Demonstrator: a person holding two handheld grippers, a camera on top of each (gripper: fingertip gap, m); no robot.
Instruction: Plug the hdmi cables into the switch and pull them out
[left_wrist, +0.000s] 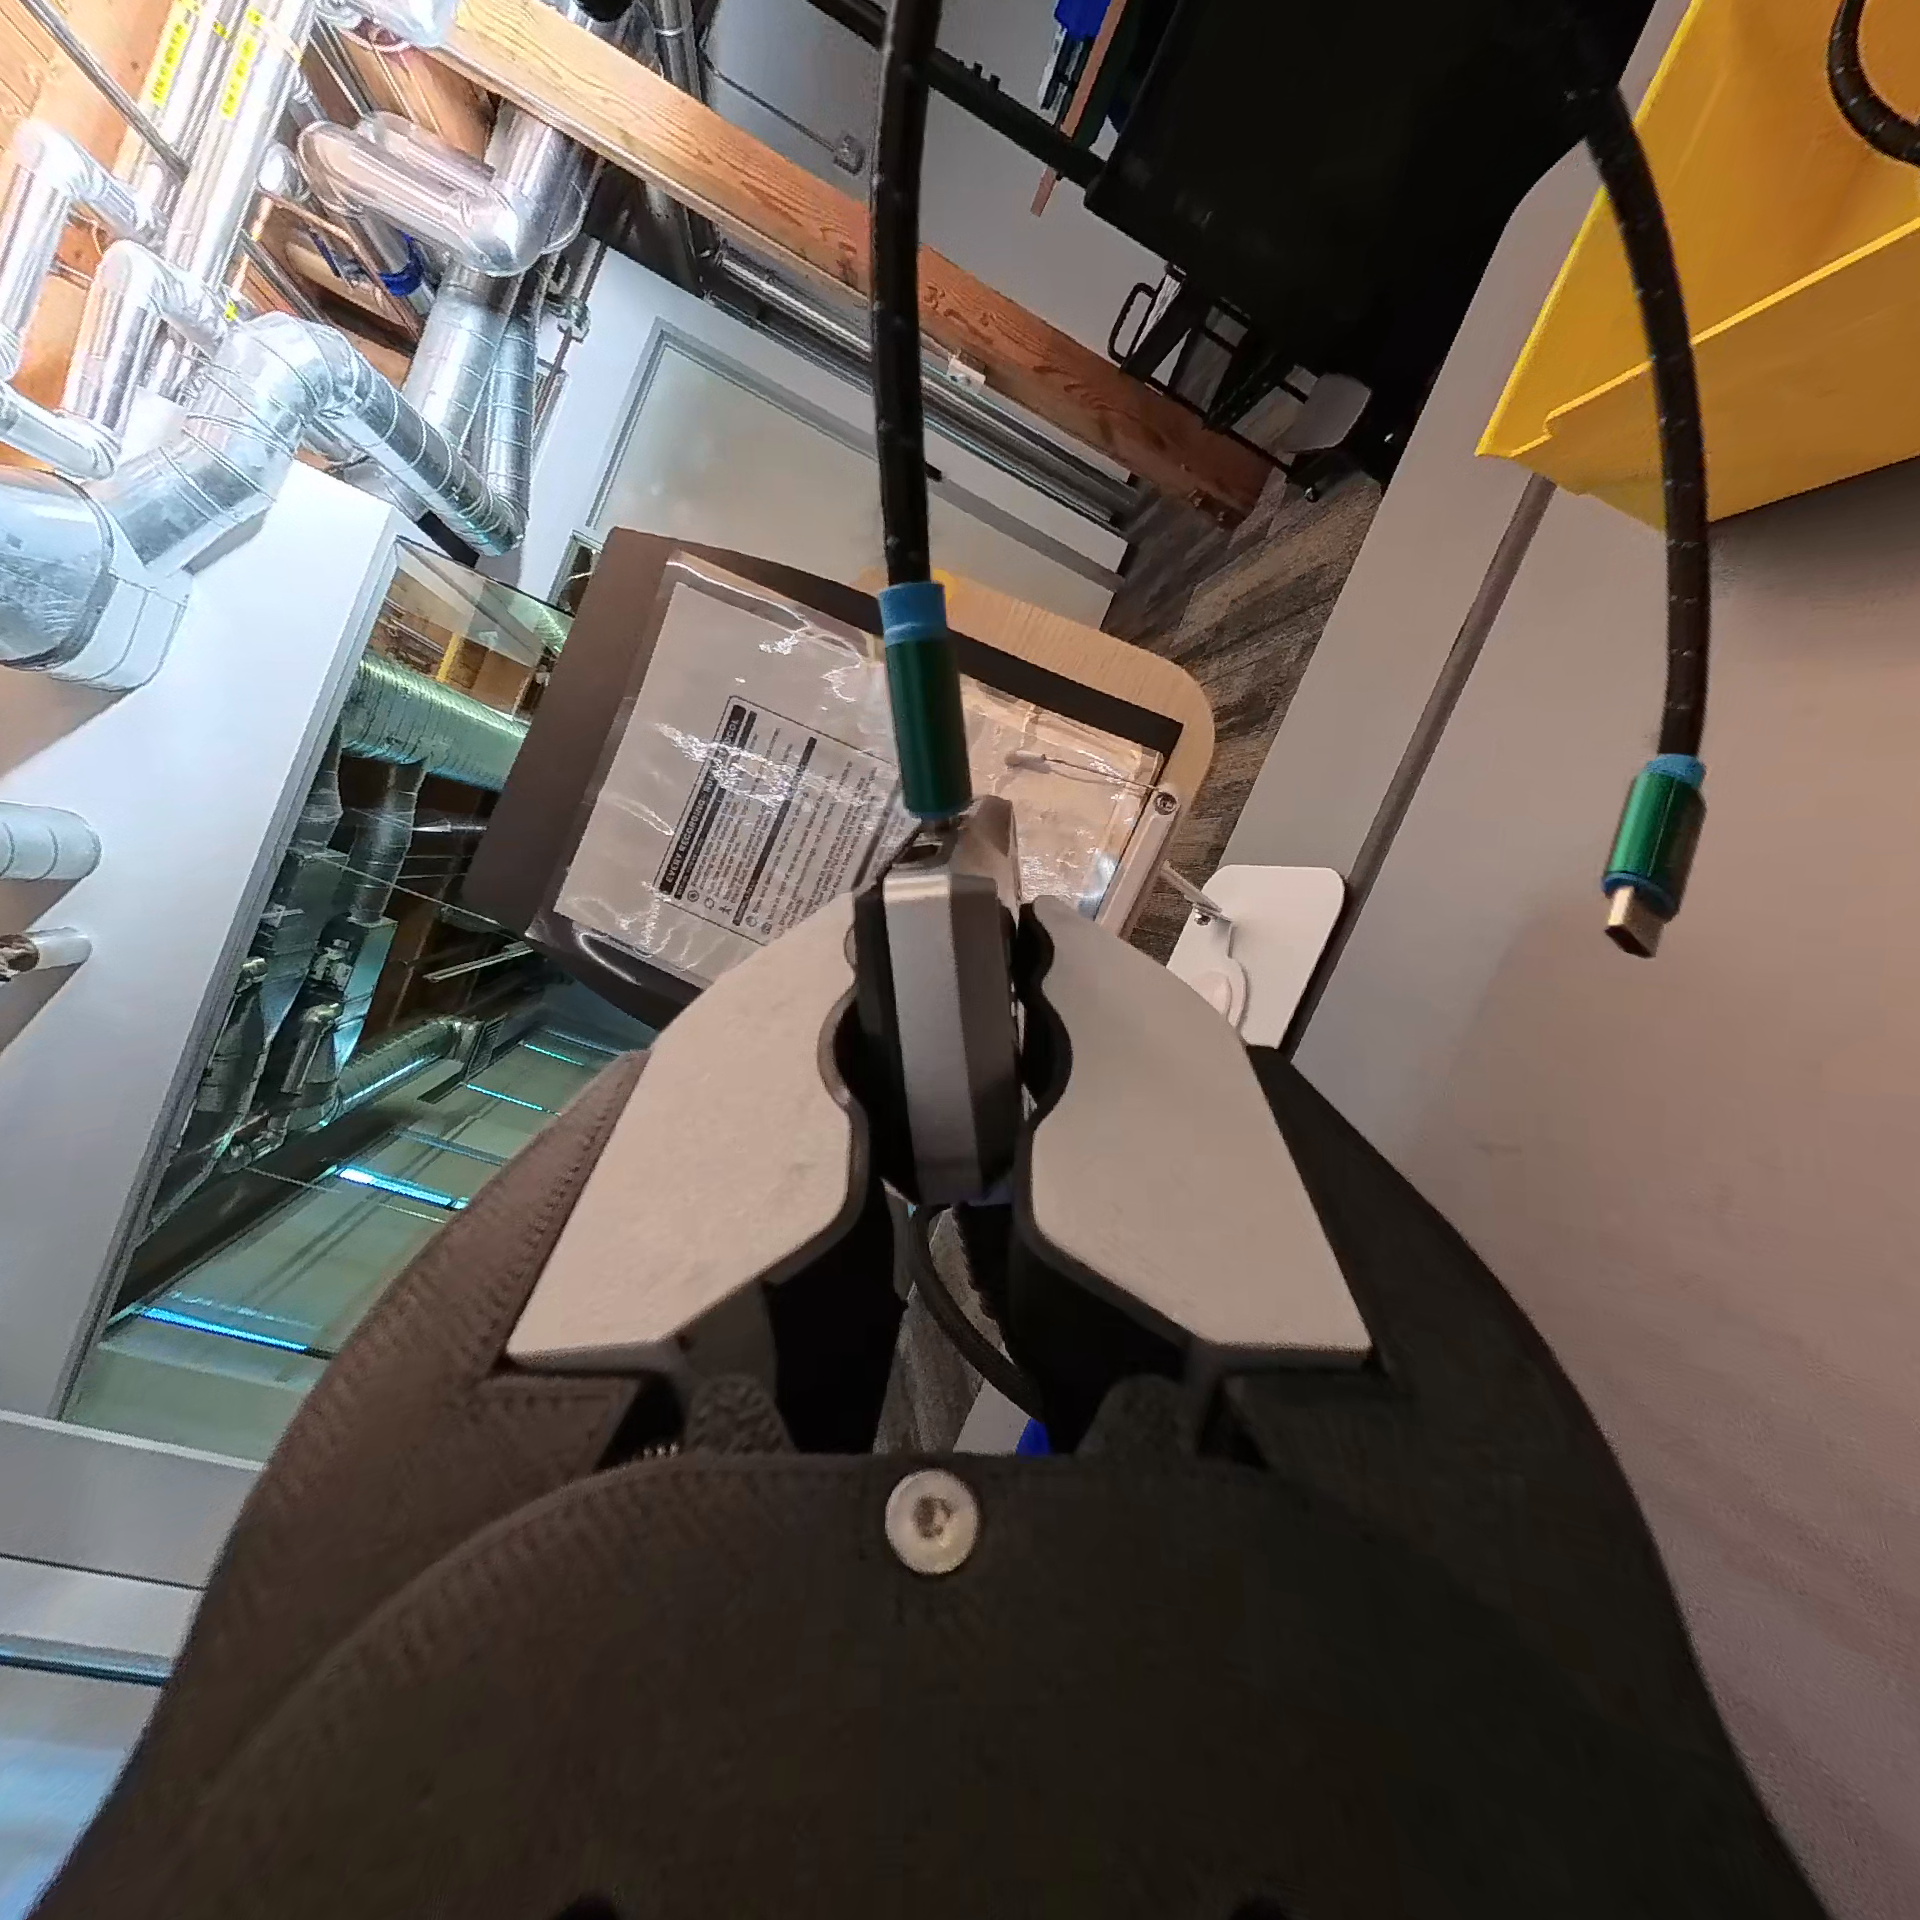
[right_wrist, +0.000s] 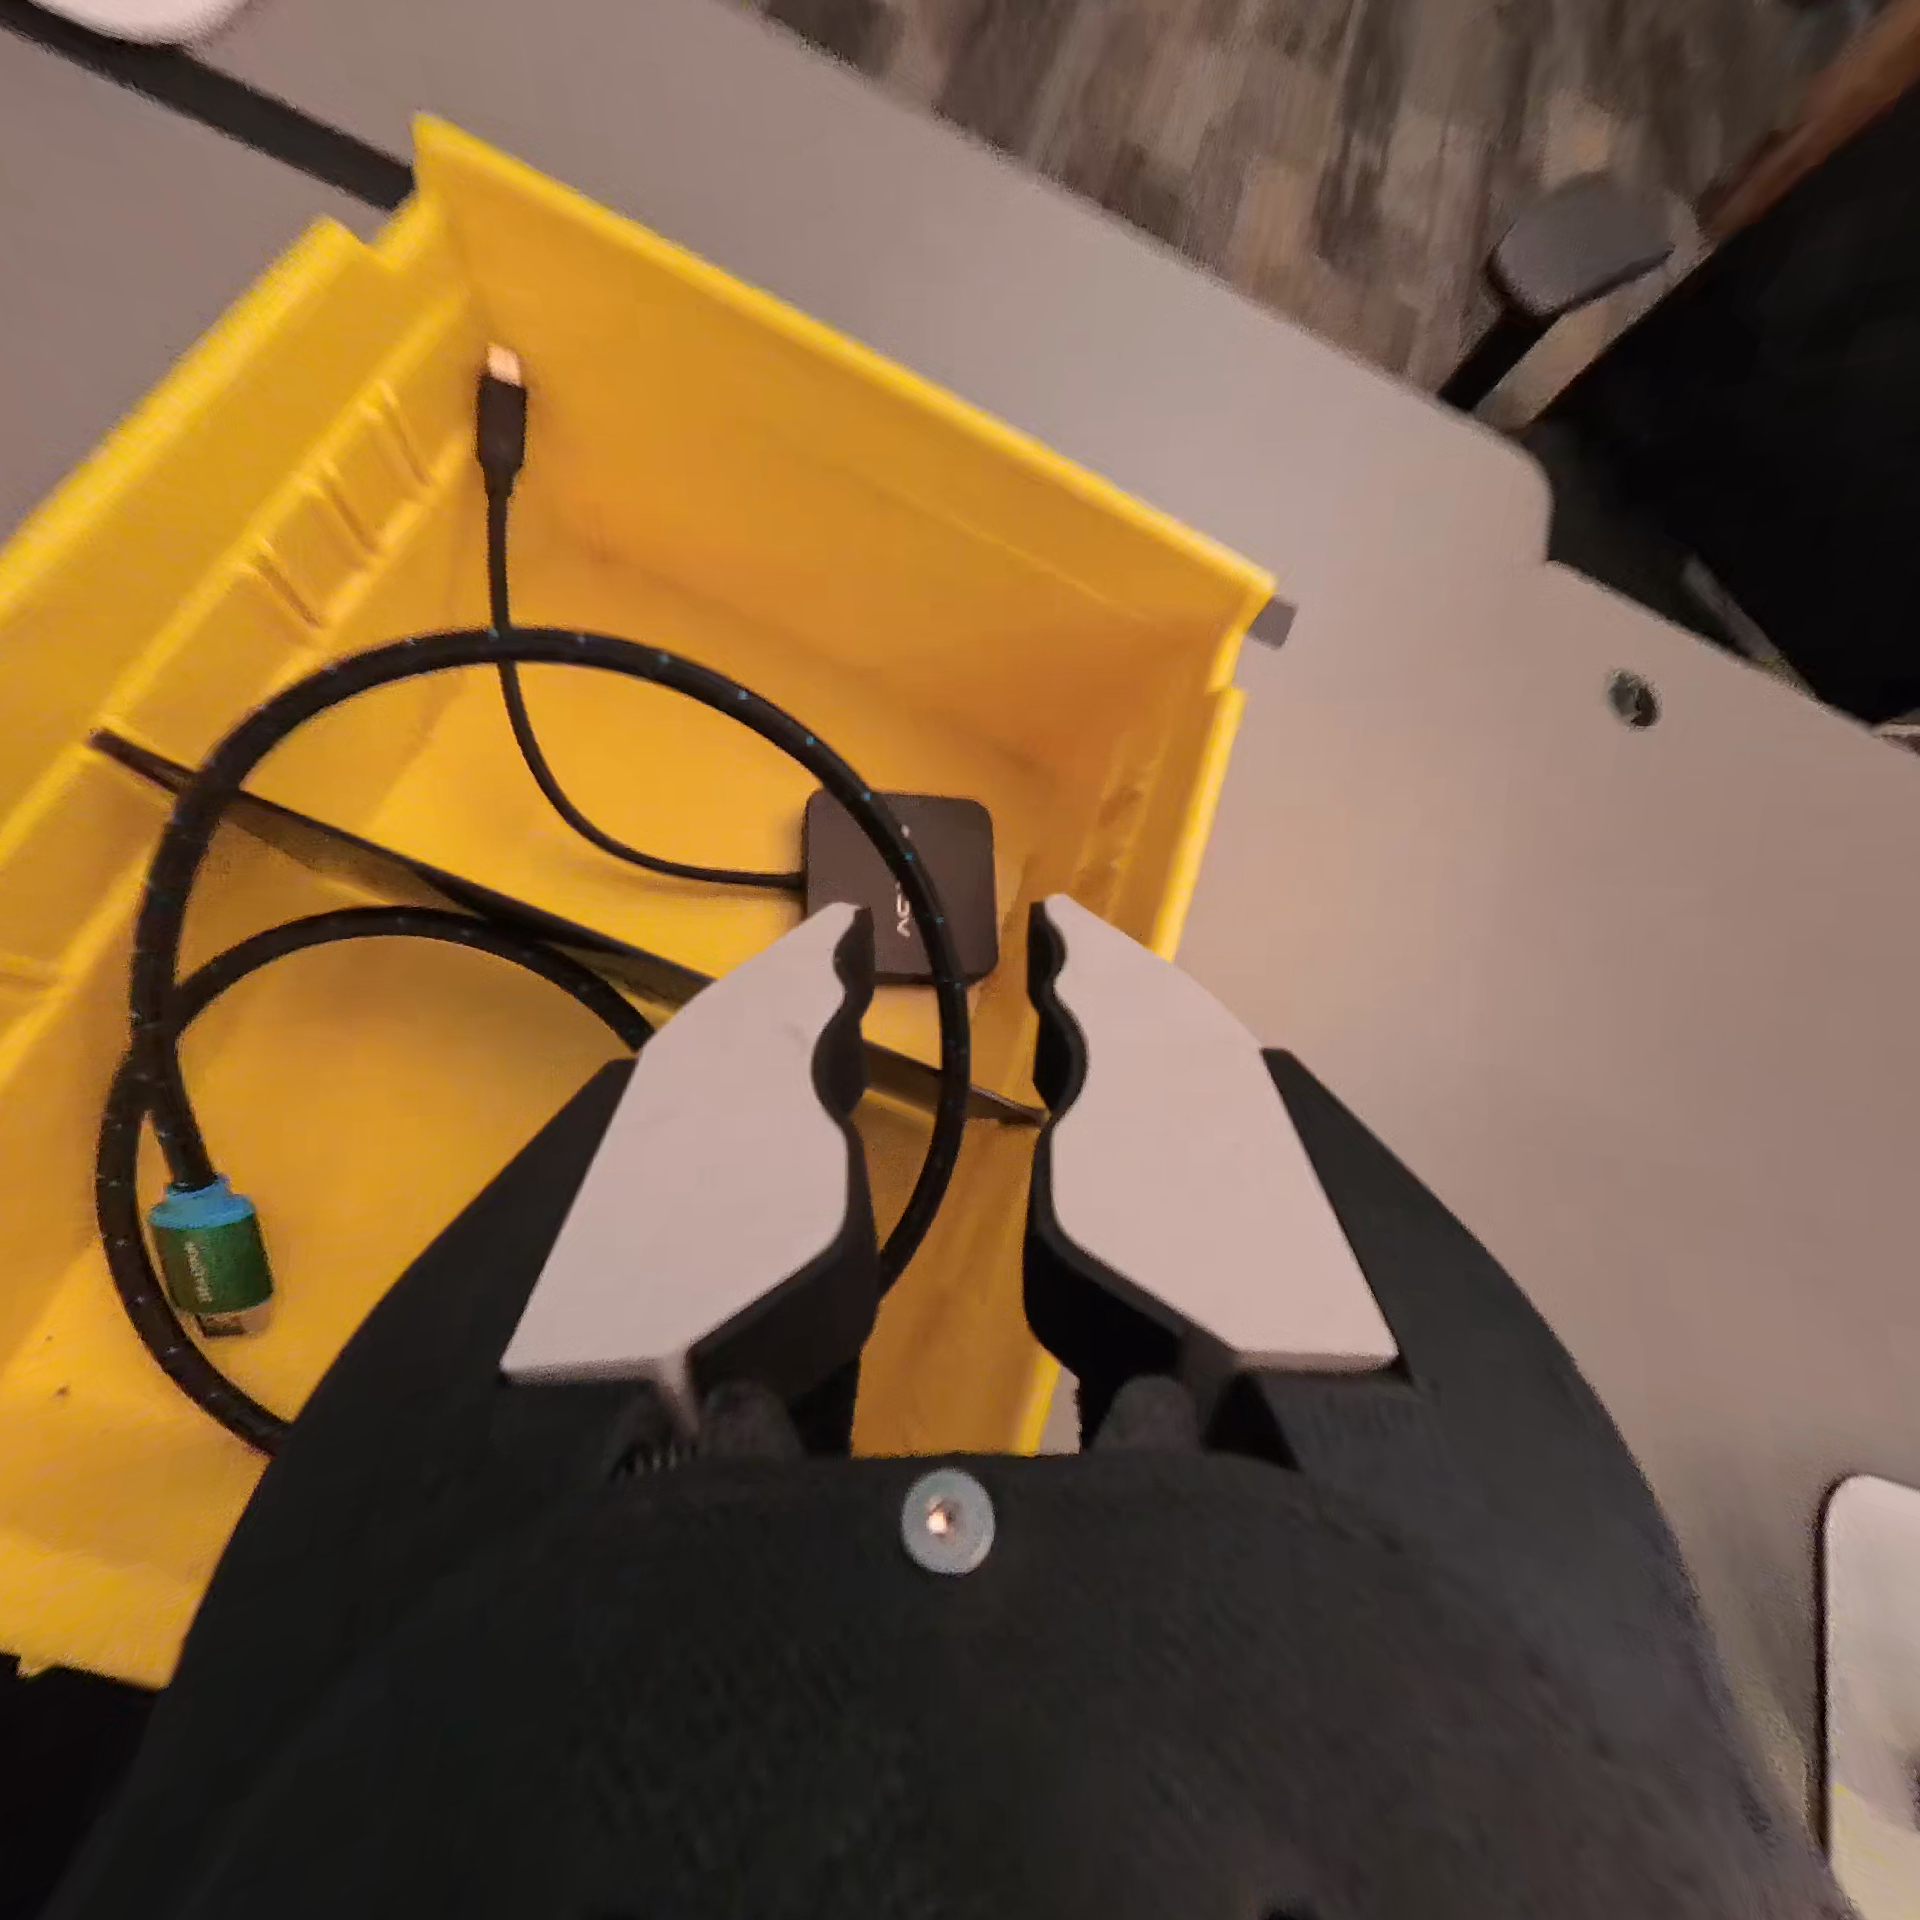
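In the left wrist view my left gripper (left_wrist: 940, 925) is shut on a slim grey switch (left_wrist: 940, 1049), held edge-on and raised in the air. A black braided HDMI cable with a green plug (left_wrist: 925, 717) is seated in the switch's top end. A second green HDMI plug (left_wrist: 1652, 862) hangs free to the right on its own braided cable. In the right wrist view my right gripper (right_wrist: 945, 925) is open and empty above a yellow bin (right_wrist: 831, 468). The bin holds a looped braided cable (right_wrist: 166, 935) with a green plug (right_wrist: 208, 1262).
A small black square adapter (right_wrist: 940, 883) with a thin black lead and small plug (right_wrist: 503, 400) lies in the bin, just beyond my right fingertips. A black divider (right_wrist: 416, 873) crosses the bin. The bin stands on a grey table (right_wrist: 1455, 935). The yellow bin (left_wrist: 1714, 395) also shows at upper right in the left wrist view.
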